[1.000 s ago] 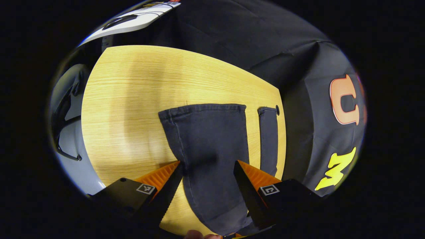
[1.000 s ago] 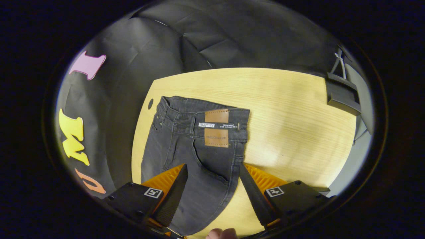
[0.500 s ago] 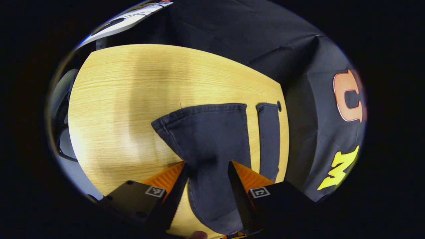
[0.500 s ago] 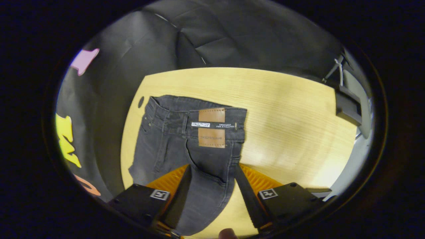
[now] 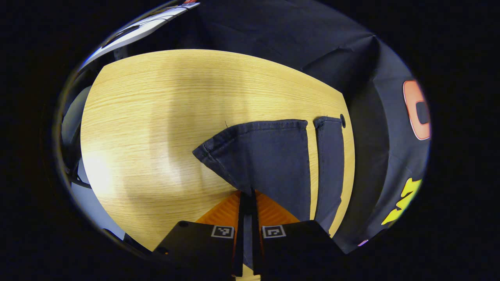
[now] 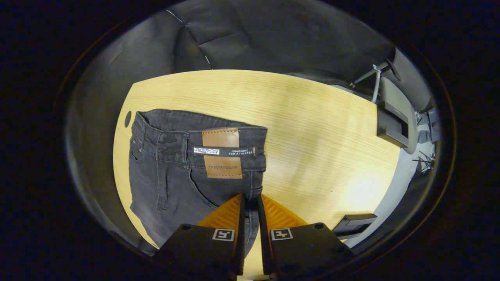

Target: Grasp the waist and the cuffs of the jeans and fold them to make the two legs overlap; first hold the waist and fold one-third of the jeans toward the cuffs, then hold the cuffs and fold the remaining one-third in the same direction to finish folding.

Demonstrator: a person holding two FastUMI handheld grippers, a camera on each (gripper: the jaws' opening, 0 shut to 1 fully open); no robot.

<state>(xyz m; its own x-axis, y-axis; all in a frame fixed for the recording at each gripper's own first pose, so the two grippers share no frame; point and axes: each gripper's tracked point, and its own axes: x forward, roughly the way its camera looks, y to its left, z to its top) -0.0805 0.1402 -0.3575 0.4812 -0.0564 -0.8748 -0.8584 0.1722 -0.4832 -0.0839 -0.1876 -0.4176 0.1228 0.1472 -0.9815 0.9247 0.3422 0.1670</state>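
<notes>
Closed since a second ago: both pairs of fingers, wide apart then, now pinching denim.

Left gripper: orange ribbed fingers pressed nearly together on the near edge of one leg of the jeans, with a thin strip of cloth between them. Ahead of the fingertips, that leg's cuff fanned out in a wedge, its hemmed end stitched and slightly lifted at the corner off to the left. Just right of it, the second leg, flat, narrow, parted from the first by a sliver of pale wood-grain bench.

Right gripper: fingers clamped on the side seam just below the waist. Dark grey, faintly faded denim spread ahead and to the left of the fingertips, belt loops and pocket seams showing. Straight ahead, a tan leather patch, rectangular, crossed by a black woven strip with small white lettering; embossed wording lower on the patch, too fine to make out surely. Square black-and-white markers on each gripper body.
</notes>
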